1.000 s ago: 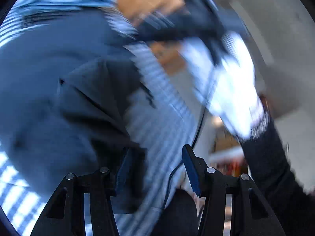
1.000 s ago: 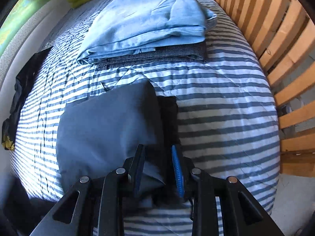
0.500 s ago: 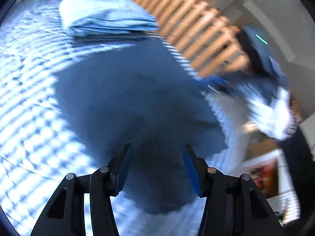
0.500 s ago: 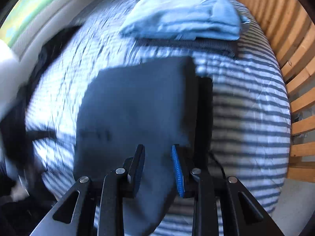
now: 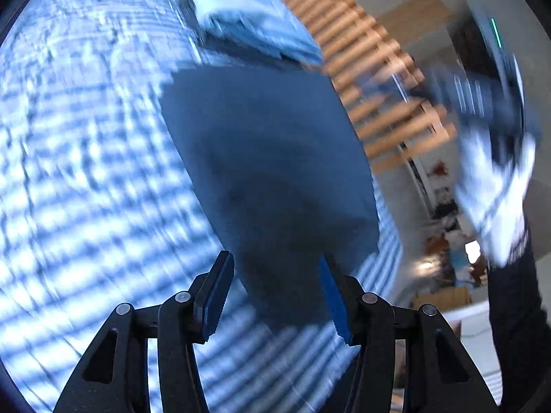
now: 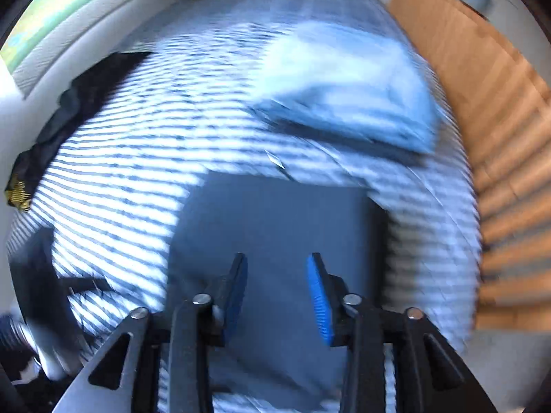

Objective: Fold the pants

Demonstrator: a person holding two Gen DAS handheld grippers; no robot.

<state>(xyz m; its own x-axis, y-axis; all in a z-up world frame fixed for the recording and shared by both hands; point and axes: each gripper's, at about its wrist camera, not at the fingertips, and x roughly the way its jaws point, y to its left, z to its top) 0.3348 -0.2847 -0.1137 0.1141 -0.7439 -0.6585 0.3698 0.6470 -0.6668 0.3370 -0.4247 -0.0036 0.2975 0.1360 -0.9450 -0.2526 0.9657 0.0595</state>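
I am reading the pants [image 6: 275, 241] as lying flat in a dark folded rectangle on the striped bed [image 6: 120, 179], just in front of the stack of folded clothes [image 6: 347, 103]; the fold itself is looking finished. The right gripper [image 6: 277, 296] is opening its jaws with nothing pressed between them, and the left gripper [image 5: 275, 292] is holding its jaws apart and empty; the next move, in my judgement, is calling for gripping the bundle's edges and placing it on the stack.
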